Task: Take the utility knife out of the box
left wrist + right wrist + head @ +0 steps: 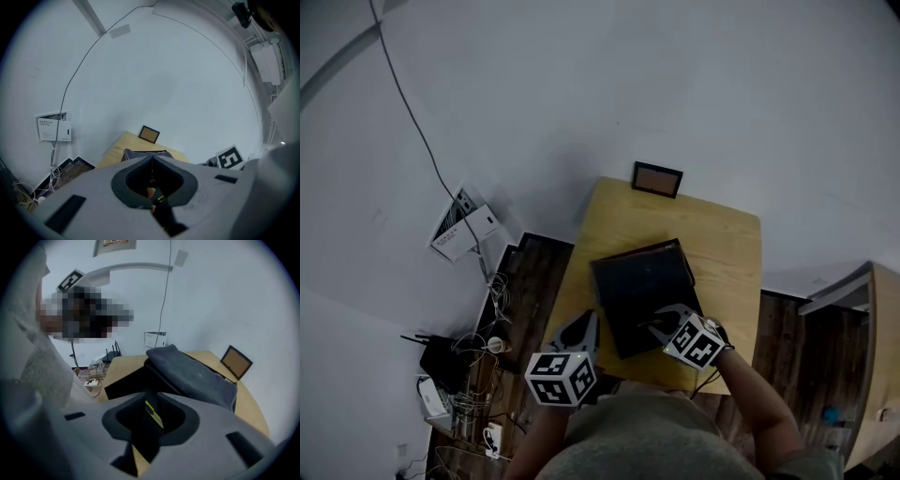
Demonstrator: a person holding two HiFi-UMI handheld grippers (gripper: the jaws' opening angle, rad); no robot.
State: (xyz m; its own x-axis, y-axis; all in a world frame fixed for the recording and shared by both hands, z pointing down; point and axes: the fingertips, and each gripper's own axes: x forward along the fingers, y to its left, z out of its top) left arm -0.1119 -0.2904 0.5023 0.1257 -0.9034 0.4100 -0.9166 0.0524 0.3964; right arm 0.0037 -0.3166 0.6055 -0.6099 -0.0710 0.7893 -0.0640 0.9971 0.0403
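While the right gripper hangs, jaws slightly apart, over the black box, yellow-striped utility knife between them, left gripper closed, wooden table, far white wall.

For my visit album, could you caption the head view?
Seen from above: the right gripper hovers at the near edge of a black box on a yellow table, the left gripper alongside.
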